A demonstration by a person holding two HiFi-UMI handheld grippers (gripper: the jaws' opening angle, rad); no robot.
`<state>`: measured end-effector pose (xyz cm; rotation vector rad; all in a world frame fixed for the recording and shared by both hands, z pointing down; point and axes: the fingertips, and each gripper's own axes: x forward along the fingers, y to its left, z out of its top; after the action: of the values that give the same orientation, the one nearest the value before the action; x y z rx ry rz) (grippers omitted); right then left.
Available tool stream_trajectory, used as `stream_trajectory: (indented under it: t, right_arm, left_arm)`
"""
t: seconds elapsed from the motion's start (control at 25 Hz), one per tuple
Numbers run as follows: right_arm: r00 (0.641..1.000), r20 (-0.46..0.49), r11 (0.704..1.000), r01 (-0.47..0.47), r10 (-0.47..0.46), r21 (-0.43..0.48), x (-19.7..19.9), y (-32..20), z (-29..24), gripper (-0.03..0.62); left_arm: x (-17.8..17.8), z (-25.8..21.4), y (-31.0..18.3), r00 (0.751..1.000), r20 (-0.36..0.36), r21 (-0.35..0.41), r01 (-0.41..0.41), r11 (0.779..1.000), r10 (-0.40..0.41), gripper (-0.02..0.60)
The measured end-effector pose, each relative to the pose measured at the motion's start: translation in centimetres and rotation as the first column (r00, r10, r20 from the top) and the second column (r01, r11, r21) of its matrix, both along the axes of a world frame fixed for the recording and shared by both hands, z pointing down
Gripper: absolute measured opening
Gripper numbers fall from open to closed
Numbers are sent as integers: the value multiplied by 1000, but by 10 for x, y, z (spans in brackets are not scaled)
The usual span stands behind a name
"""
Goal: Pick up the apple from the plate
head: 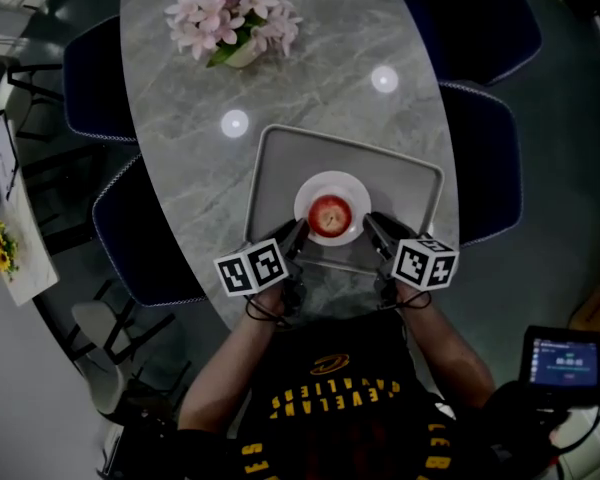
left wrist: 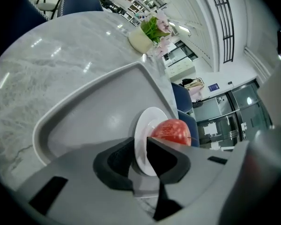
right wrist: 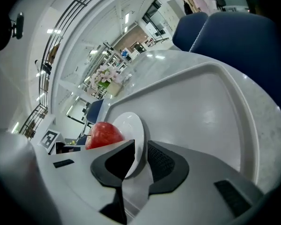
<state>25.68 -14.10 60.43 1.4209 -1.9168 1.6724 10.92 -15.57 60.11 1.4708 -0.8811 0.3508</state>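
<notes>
Left tongs (head: 299, 227) and right tongs (head: 371, 221) side by side, tips angled inward, each clamped on the plate (head: 332, 178) rim

apple (head: 329, 214) on plate (head: 332, 178) | plate in tray (head: 280, 158) | tray on table (head: 180, 88) | flowers (head: 235, 18) behind tray, probably potted

The right tongs (right wrist: 140, 148) are squeezing the rim of a round white plate (right wrist: 129, 124), with one jaw on each side. A shiny red apple (right wrist: 103, 134) is sitting on the plate. The plate is lying in a big grey tray (right wrist: 196, 102) on a grey marble surface (right wrist: 152, 60).
</notes>
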Motion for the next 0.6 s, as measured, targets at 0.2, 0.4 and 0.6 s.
stream_trajectory:
  t: [0.2, 0.4, 0.6]
  right_arm:
    - [998, 53, 999, -30, 33, -43, -4, 2, 0, 89]
    - [996, 71, 997, -46, 51, -63, -4, 6, -3, 79]
    - [994, 91, 995, -60, 67, -77, -4, 5, 0, 43]
  left_arm:
    - [3, 1, 1, 999, -25, -47, 20, 999, -21, 83]
    - [6, 2, 9, 1000, -27, -91, 7, 996, -9, 81]
    - [2, 7, 9, 1000, -20, -119, 22, 993, -24, 43]
